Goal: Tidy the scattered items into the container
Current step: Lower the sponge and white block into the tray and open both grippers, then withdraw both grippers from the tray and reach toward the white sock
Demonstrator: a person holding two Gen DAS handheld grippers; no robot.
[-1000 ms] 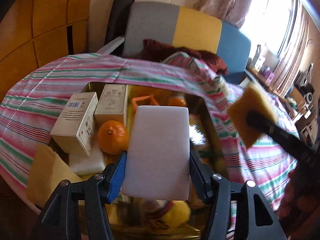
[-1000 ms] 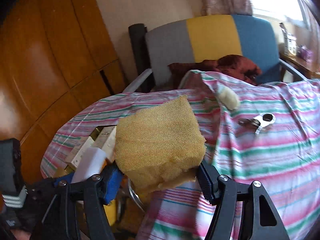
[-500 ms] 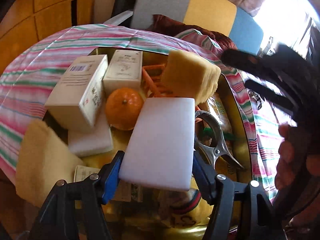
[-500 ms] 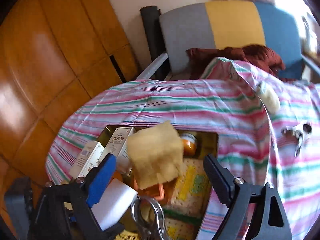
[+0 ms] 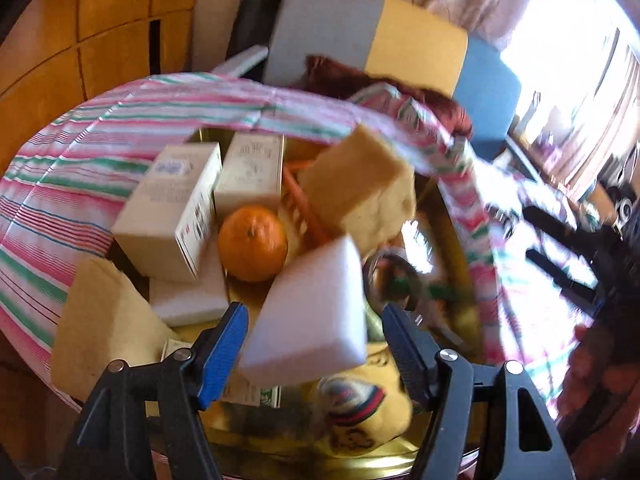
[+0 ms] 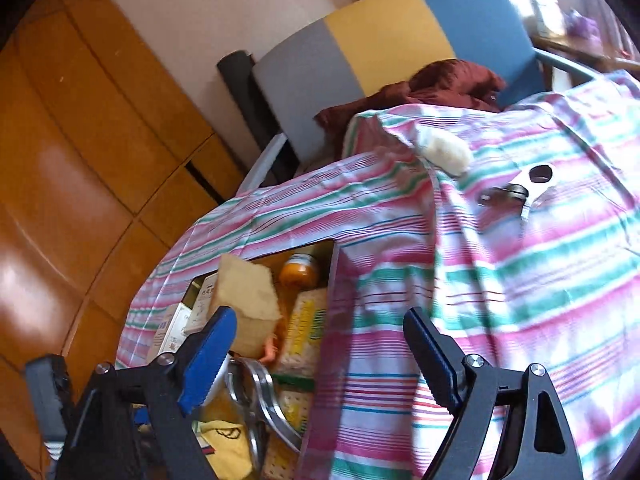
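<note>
I'm working in a lived-in home room; a striped tablecloth (image 6: 520, 264), a tricolour armchair (image 6: 392, 48), curtains (image 5: 480, 4) and wooden wall panels (image 6: 80, 152) show it.

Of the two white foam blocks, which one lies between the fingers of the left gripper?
The tilted white foam block, not the flat one under the cardboard box.

Bright daylight from window (image 5: 568, 92) – blown-out glare, motion blur perhaps strongest rightward, fisheye-curved dark corners

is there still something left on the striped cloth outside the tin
Yes, a small metal tool and a pale fuzzy lump lie on the striped cloth, outside the tin.
</note>
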